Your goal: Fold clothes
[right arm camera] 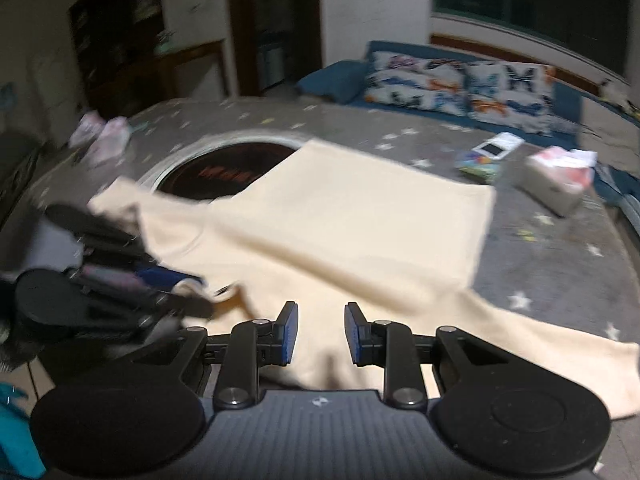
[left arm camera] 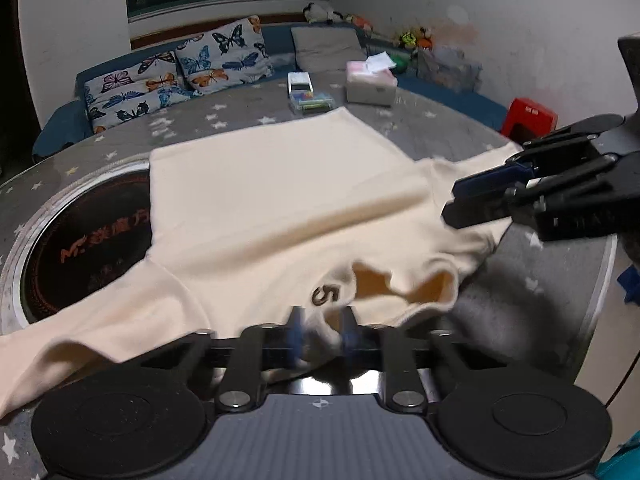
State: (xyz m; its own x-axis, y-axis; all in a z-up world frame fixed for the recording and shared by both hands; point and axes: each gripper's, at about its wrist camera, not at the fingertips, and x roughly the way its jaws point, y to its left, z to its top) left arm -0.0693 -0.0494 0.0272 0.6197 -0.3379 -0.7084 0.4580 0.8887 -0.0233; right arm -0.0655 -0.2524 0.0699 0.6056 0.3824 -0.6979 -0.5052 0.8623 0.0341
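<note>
A cream T-shirt (left arm camera: 280,200) lies spread on the grey star-patterned table (left arm camera: 240,120), hem at the far side and collar toward me. A dark "5" is printed near its collar (left arm camera: 326,295). In the left wrist view my left gripper (left arm camera: 322,332) is shut on a bunch of the collar fabric, which is raised off the table. The right wrist view shows that gripper (right arm camera: 192,286) at the left, pinching the shirt (right arm camera: 360,216). My right gripper (right arm camera: 321,332) is open just above the shoulder area with nothing between its fingers. It also appears at the shirt's right side (left arm camera: 454,204).
A round black hotplate (left arm camera: 92,248) is set in the table, partly under the shirt. A tissue box (left arm camera: 371,86), a white remote (left arm camera: 299,82) and a clear box (left arm camera: 312,102) sit beyond the hem. Butterfly pillows (left arm camera: 180,68) line a bench behind; a red stool (left arm camera: 528,118) stands right.
</note>
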